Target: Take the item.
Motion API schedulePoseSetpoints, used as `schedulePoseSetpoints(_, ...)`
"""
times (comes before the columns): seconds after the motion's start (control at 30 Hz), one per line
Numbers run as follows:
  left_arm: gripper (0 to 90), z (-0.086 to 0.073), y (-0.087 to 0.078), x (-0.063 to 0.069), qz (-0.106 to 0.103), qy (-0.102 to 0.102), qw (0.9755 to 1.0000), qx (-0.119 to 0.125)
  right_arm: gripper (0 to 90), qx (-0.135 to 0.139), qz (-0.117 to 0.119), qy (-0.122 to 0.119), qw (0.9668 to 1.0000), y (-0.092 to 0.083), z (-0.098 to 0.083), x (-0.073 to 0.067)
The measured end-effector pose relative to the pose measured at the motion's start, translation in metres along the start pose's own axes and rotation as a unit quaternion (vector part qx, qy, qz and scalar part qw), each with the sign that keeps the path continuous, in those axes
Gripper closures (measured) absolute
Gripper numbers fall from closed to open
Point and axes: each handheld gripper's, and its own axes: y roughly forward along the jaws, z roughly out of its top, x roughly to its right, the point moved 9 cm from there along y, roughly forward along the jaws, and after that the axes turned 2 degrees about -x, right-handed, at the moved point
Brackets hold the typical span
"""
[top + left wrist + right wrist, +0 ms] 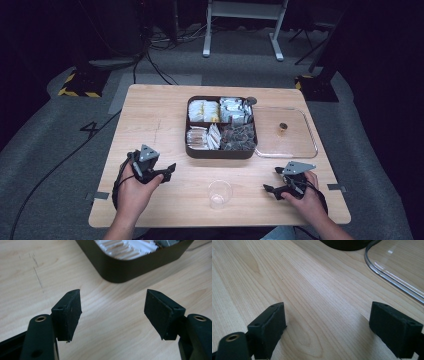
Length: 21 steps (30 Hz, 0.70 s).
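High view: near the tabletop's front edge, a clear plastic cup (219,192) is flanked by left gripper (159,172) and right gripper (274,181), both spread and empty, the right nearer.

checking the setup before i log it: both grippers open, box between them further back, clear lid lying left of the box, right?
One detail is off: the clear lid lies to the right of the box, not the left, as the high view shows. The rest holds: the left gripper and right gripper are both open, and the box sits farther back between them.

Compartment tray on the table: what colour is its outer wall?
Dark brown tray, clearest in the left gripper view.
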Motion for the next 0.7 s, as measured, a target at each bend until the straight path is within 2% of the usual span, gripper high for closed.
schedulePoseSetpoints(0.1, 30.2, 0.009, 0.002, 0.003, 0.0, 0.003, 1.0, 0.002, 13.9, 0.0, 0.0, -0.001, 1.0, 0.0, 0.0, 0.0)
schedulePoseSetpoints(0.23, 30.6, 0.033, 0.009, 0.008, -0.002, 0.014, 0.9999, 0.008, 13.8, 0.0, 0.0, -0.001, 1.0, 0.0, 0.0, 0.0)
schedulePoseSetpoints(0.27, 30.7, 0.033, 0.009, 0.008, -0.002, 0.014, 0.9999, 0.008, 13.8, 0.0, 0.0, -0.001, 1.0, 0.0, 0.0, 0.0)
schedulePoseSetpoints(0.33, 30.1, 0.048, 0.017, 0.011, -0.003, 0.022, 0.9997, 0.01, 13.8, 0.0, 0.0, -0.001, 1.0, 0.0, 0.0, 0.0)
schedulePoseSetpoints(0.43, 29.3, 0.057, 0.023, 0.013, -0.001, 0.028, 0.9996, 0.006, 13.8, 0.0, 0.0, 0.0, 1.0, 0.0, 0.0, 0.0)
schedulePoseSetpoints(0.47, 29.4, 0.066, 0.029, 0.014, -0.001, 0.033, 0.9994, 0.005, 13.8, 0.0, 0.0, -0.001, 1.0, 0.0, 0.0, 0.0)
schedulePoseSetpoints(0.5, 29.3, 0.066, 0.029, 0.014, -0.001, 0.033, 0.9994, 0.005, 13.8, 0.0, 0.0, -0.001, 1.0, 0.0, 0.0, 0.0)
schedulePoseSetpoints(0.6, 29.6, 0.086, 0.042, 0.015, -0.002, 0.044, 0.999, 0.005, 13.8, 0.0, 0.0, 0.0, 1.0, 0.0, 0.0, 0.0)
schedulePoseSetpoints(0.63, 29.7, 0.086, 0.042, 0.015, -0.002, 0.044, 0.999, 0.005, 13.8, 0.0, 0.0, 0.0, 1.0, 0.0, 0.0, 0.0)
schedulePoseSetpoints(0.7, 30.0, 0.101, 0.05, 0.018, -0.007, 0.046, 0.9989, 0.01, 13.8, 0.0, 0.0, 0.0, 1.0, 0.0, 0.0, 0.0)
